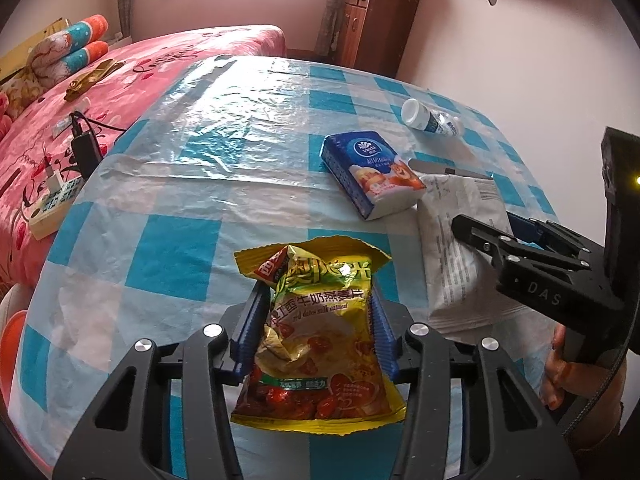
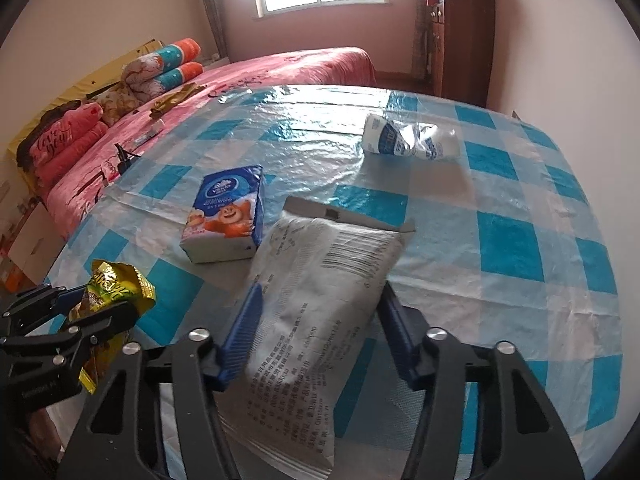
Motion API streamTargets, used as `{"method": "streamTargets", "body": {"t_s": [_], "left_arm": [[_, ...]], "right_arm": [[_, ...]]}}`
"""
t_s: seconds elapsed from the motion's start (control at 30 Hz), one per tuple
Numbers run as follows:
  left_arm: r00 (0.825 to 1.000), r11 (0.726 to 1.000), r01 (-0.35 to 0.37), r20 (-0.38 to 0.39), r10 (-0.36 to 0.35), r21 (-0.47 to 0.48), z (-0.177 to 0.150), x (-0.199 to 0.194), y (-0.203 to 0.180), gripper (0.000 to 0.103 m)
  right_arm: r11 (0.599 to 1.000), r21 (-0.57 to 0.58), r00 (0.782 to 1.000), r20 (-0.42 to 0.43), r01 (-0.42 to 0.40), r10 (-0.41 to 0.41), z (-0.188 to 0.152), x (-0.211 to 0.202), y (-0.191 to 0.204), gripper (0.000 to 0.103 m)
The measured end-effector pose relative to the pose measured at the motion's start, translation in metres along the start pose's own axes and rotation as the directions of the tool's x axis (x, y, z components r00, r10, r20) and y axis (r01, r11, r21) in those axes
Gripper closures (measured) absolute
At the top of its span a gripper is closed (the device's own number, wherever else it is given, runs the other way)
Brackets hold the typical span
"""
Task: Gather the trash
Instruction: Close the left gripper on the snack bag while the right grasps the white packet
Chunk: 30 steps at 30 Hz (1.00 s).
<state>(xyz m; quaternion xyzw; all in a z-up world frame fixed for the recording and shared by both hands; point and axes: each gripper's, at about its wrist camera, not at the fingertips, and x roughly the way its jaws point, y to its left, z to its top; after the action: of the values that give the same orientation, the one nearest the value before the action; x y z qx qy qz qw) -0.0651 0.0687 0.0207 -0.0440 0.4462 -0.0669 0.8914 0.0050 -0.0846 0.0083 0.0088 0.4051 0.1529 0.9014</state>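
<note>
Only the left wrist view showed the power strip (image 1: 56,200) and plugged-in charger (image 1: 86,148) on the pink bed (image 1: 160,64); only the right wrist view showed the white pouch's (image 2: 316,304) full printed back and barcode.

The left gripper (image 1: 316,312) was clamped on a yellow oatmeal packet (image 1: 316,340), crumpled, with red dates printed on it, held over the near edge of the checked table (image 1: 180,264). The right gripper (image 2: 320,312) had its blue fingers (image 2: 244,320) against both sides of the pouch, which lay wrinkled on the table; it seemed to grip it, though firmness was unclear.

A tissue pack (image 2: 228,216) sat just beyond the pouch, touching its corner. A crushed bottle (image 2: 408,140) lay farther off, near the far edge. A wooden cabinet (image 2: 460,48) stood behind the table.
</note>
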Motion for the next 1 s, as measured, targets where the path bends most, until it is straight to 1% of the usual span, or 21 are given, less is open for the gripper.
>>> {"method": "streamTargets", "body": {"t_s": [0.07, 0.2, 0.27, 0.3, 0.43, 0.53, 0.6, 0.63, 0.67, 0.73, 0.77, 0.83, 0.9, 0.93, 1.0], "left_arm": [[1.000, 1.000, 0.004, 0.003, -0.004, -0.008, 0.000, -0.001, 0.003, 0.054], [1.000, 1.000, 0.017, 0.008, -0.017, -0.026, -0.001, -0.005, 0.011, 0.054], [1.000, 0.999, 0.025, 0.011, -0.025, -0.031, -0.001, -0.007, 0.013, 0.054], [0.999, 0.999, 0.029, 0.013, -0.029, -0.033, -0.001, -0.008, 0.016, 0.054], [0.999, 0.998, 0.044, 0.020, -0.043, -0.046, -0.002, -0.012, 0.023, 0.054], [0.998, 0.997, 0.054, 0.024, -0.052, -0.059, -0.003, -0.015, 0.031, 0.054], [0.998, 0.996, 0.059, 0.027, -0.057, -0.067, -0.003, -0.017, 0.036, 0.054], [0.998, 0.995, 0.063, 0.029, -0.061, -0.073, -0.004, -0.017, 0.039, 0.054], [0.998, 0.995, 0.066, 0.030, -0.064, -0.077, -0.005, -0.017, 0.041, 0.054], [0.997, 0.994, 0.076, 0.031, -0.074, -0.083, -0.006, -0.019, 0.046, 0.054], [0.996, 0.993, 0.080, 0.033, -0.078, -0.085, -0.007, -0.019, 0.048, 0.054], [0.996, 0.992, 0.089, 0.035, -0.086, -0.089, -0.009, -0.021, 0.053, 0.054], [0.995, 0.991, 0.097, 0.036, -0.094, -0.094, -0.010, -0.021, 0.057, 0.054], [0.995, 0.990, 0.099, 0.036, -0.096, -0.096, -0.011, -0.022, 0.058, 0.054], [0.994, 0.989, 0.106, 0.035, -0.103, -0.101, -0.013, -0.022, 0.063, 0.054]], "right_arm": [[1.000, -0.009, 1.000, 0.016, -0.002, 0.002, 0.000, -0.003, 0.002, 0.053], [1.000, -0.027, 0.999, 0.046, 0.006, -0.004, 0.000, -0.009, 0.005, 0.058], [1.000, -0.030, 0.998, 0.070, 0.008, -0.006, 0.000, -0.013, 0.006, 0.068], [0.999, -0.031, 0.997, 0.078, 0.011, -0.009, 0.000, -0.014, 0.006, 0.071], [1.000, -0.023, 0.998, 0.069, 0.007, -0.006, 0.001, -0.012, 0.004, 0.071], [1.000, 0.003, 0.999, 0.039, 0.010, -0.010, 0.002, -0.009, -0.001, 0.066], [1.000, 0.016, 0.999, 0.034, 0.016, -0.016, 0.002, -0.009, -0.002, 0.053], [0.999, 0.032, 1.000, 0.029, 0.004, -0.005, 0.002, -0.009, -0.002, 0.038], [0.999, 0.042, 1.000, 0.026, -0.009, 0.008, 0.002, -0.010, -0.002, 0.024], [0.999, 0.044, 1.000, 0.019, -0.018, 0.017, 0.002, -0.010, 0.002, 0.016], [1.000, 0.030, 1.000, 0.010, -0.005, 0.005, 0.001, -0.009, 0.008, 0.013], [0.999, -0.004, 0.999, -0.020, 0.035, -0.035, 0.000, -0.003, 0.018, 0.012], [0.999, -0.013, 0.998, -0.051, 0.037, -0.038, -0.003, 0.004, 0.023, 0.012], [0.999, -0.014, 0.996, -0.075, 0.036, -0.037, -0.005, 0.009, 0.027, 0.010], [0.997, -0.033, 0.993, -0.093, 0.067, -0.070, -0.005, 0.014, 0.033, 0.008]]}}
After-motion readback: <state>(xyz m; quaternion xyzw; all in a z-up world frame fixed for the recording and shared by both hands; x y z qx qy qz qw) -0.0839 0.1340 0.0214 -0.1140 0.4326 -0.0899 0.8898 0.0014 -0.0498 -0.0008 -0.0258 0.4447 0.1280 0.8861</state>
